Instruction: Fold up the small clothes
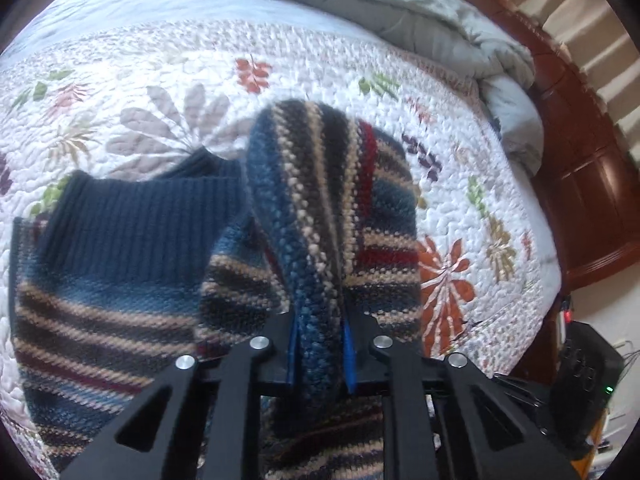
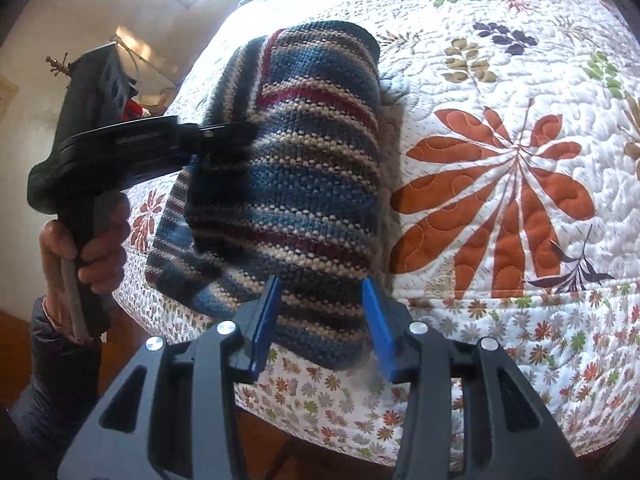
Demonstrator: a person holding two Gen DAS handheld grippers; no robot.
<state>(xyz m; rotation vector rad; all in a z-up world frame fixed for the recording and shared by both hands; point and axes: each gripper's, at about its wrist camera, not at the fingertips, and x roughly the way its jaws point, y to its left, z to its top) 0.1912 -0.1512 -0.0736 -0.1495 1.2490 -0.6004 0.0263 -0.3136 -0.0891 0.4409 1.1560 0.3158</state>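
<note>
In the left wrist view, the left tool (image 1: 320,356) is clamped narrowly on a bunched fold of the striped knit sweater (image 1: 120,280), its blue pads (image 1: 349,354) pressing the wool from both sides. The pinched piece rises ahead of the tool as a raised ridge and drapes over the far part of the garment; holding it up like this probably serves to carry one side across the body for a fold. To the left of the tool, the navy ribbed collar (image 1: 132,220) lies flat and open, so the sweater's neck end rests on the floral quilt (image 1: 280,52) of the bed. Beyond the quilt a grey duvet (image 1: 400,4) is heaped against a dark wooden bed frame (image 1: 580,168). This view alone shows the collar and how tight the grip is.

In the right wrist view, the right tool (image 2: 322,320) stands at middling width, its blue pads (image 2: 266,320) straddling the sweater's near edge, which sits by the bed's edge. Whether the pads actually press the knit I cannot tell; the cloth passes between them with some slack visible on the right. Ahead and to the left, the other tool comes in from the side, gripped by the person's hand (image 2: 86,248) with a dark sleeve (image 2: 60,360) below. Only this view shows that hand, the big orange flower (image 2: 500,192) beside the sweater, and the quilt's overhanging border.
</note>
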